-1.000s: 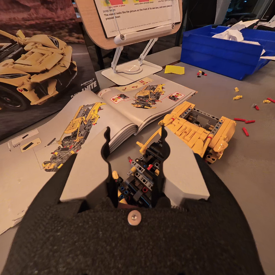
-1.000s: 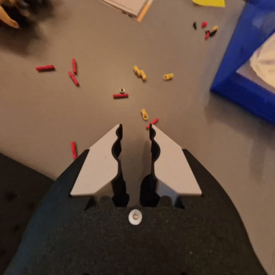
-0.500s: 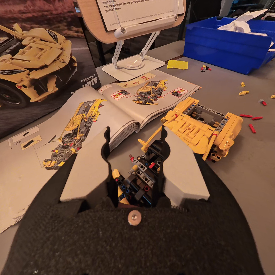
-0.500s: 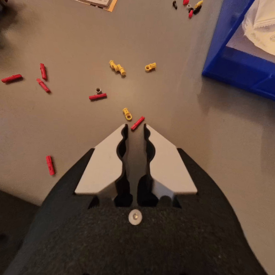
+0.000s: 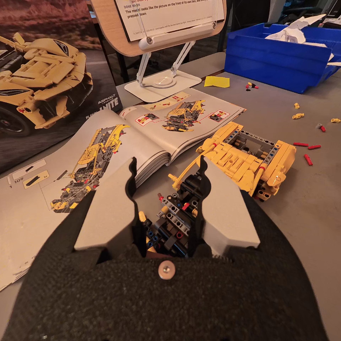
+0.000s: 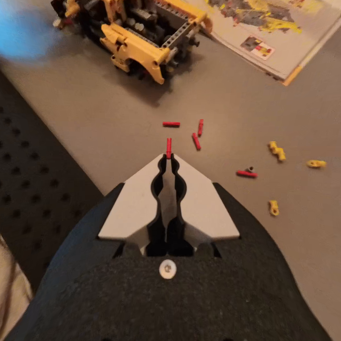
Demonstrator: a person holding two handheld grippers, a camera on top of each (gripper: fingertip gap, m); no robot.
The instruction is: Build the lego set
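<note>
Right tool (image 6: 167, 156) level, pinching red pin (image 6: 168, 146).

- Grey table (image 5: 304, 212): open instruction booklet (image 5: 147, 132), yellow car model (image 5: 245, 158) just beside its right page.
- White stand base (image 5: 162, 86), yellow paper scrap (image 5: 217, 81), blue bin (image 5: 276, 62) at rear.
- Loose red pins (image 6: 171, 124), yellow connectors (image 6: 276, 151) scattered; small grey piece (image 6: 250, 168), possibly a bush.

The right gripper (image 6: 167, 156) has closed on a red pin (image 6: 168, 147) and swung toward the yellow car (image 6: 136, 42).
</note>
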